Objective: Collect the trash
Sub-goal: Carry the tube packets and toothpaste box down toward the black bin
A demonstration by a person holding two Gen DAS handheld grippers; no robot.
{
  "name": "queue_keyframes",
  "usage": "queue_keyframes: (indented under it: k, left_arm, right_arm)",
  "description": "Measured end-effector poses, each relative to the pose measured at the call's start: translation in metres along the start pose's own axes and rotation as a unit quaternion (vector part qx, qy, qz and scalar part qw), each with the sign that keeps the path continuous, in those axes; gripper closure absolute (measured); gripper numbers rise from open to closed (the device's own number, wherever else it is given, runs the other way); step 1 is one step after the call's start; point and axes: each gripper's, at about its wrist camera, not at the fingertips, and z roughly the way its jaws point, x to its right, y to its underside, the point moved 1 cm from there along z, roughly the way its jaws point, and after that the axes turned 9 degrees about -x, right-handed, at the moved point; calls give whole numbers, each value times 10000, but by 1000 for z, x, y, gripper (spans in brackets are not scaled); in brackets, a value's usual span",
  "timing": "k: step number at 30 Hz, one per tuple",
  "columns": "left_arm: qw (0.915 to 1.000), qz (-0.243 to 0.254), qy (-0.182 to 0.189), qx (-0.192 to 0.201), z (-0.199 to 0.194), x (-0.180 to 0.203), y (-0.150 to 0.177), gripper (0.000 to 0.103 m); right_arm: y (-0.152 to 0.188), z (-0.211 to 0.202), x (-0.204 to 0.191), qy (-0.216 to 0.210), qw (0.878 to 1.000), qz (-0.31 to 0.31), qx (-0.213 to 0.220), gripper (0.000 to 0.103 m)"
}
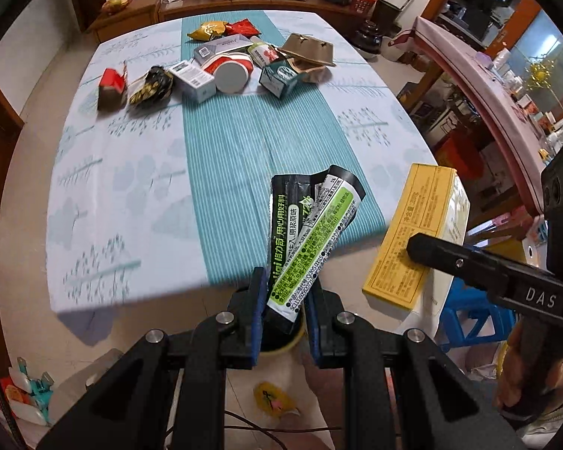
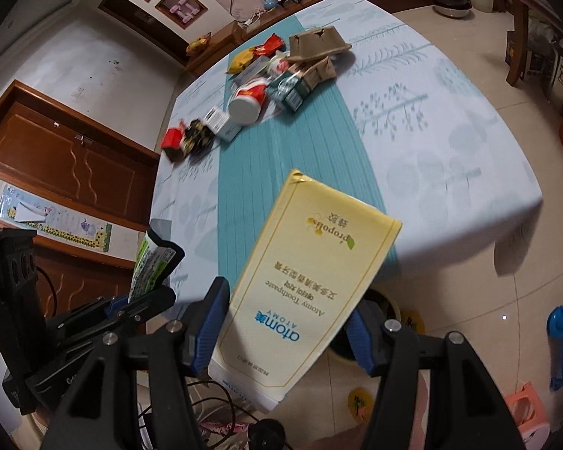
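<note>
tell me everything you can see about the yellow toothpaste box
The toothpaste box is a long, flat carton of pale yellow card with a thin gold border, deeper yellow on its narrow side, which carries small print. Its face reads "atomy", "Atomy Toothpaste" and "propolis", upside down in the right wrist view. It looks intact, with a small tear at the far corner. The right hand-held gripper clamps its near end between blue pads, holding it off the table edge, far end tilted forward.

The yellow toothpaste box reads, upside down, "atomy", "ATOMY", "Atomy Toothpaste" and "propolis" beside Chinese and Korean lines, the black-and-green wrapper carries dense Chinese print too small to make out, and the right gripper bears "DAS".
</note>
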Motion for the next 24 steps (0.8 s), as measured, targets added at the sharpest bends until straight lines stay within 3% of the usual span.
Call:
queue_keyframes:
  k: [10,16,24]
  left_arm:
    - [9998,-107,7,-188,6,-6,90,86]
    - [9990,-236,-38,-377,19,-9,118,86]
    - [9970,-232,-109,-727,65,-2,137,86]
  right_arm:
    - [92,6,-12,32,9999,7,-116,44]
    - [124,25,-10,115,9992,14,-385,44]
    - [145,69,7,312,9955,91,-894,44]
